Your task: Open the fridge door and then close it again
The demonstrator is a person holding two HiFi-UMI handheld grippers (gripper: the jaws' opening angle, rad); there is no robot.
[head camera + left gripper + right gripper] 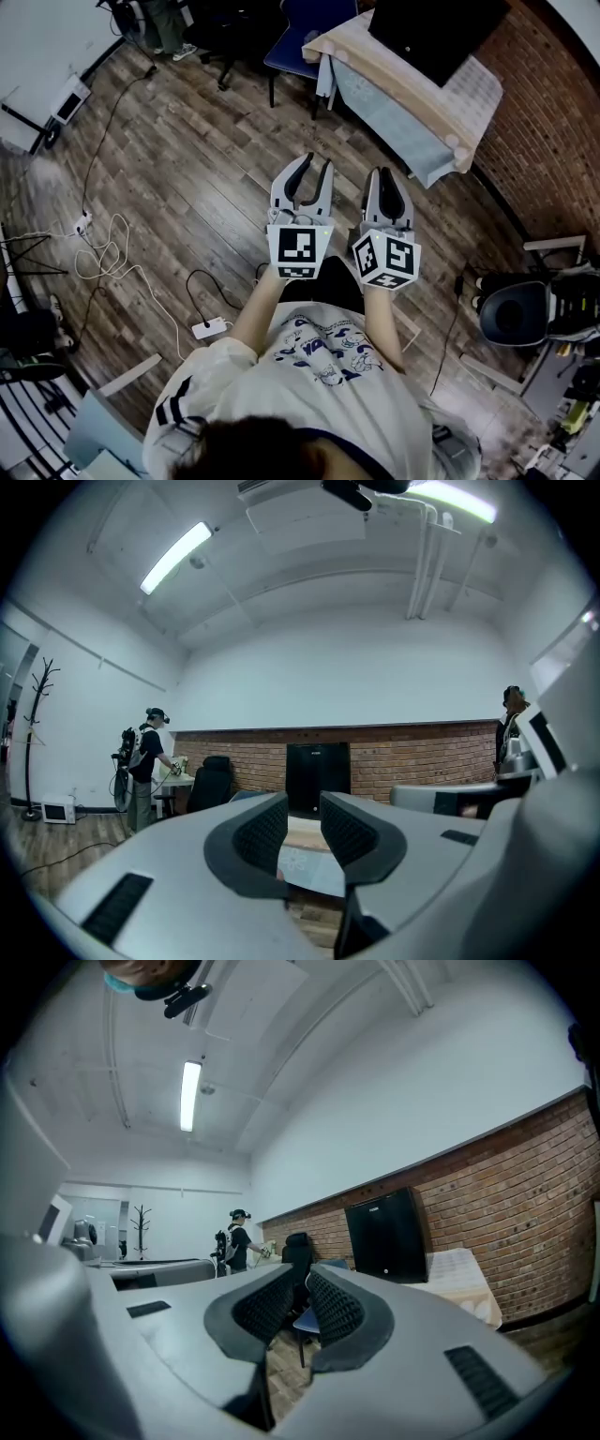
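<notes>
Fridge (436, 33) — beyond left claw (317, 165), right claw (385, 174) | well apart

tee (323, 380): wearing white, blue graphic print showing
sleeve (176, 405): dark stripes running across the cuff
left gripper (316, 165): showing pale grey shell, dark ribbed pads (260, 831), carrying black-and-white marker cube (299, 249)
right gripper (382, 174): showing the same build and cube

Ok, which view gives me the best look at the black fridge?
Right gripper view: the black fridge stands largest there, its front unobstructed. Left gripper view shows it small and head-on, its lower part partly behind the fingers. Head view catches only its top, cut by the picture's edge.
</notes>
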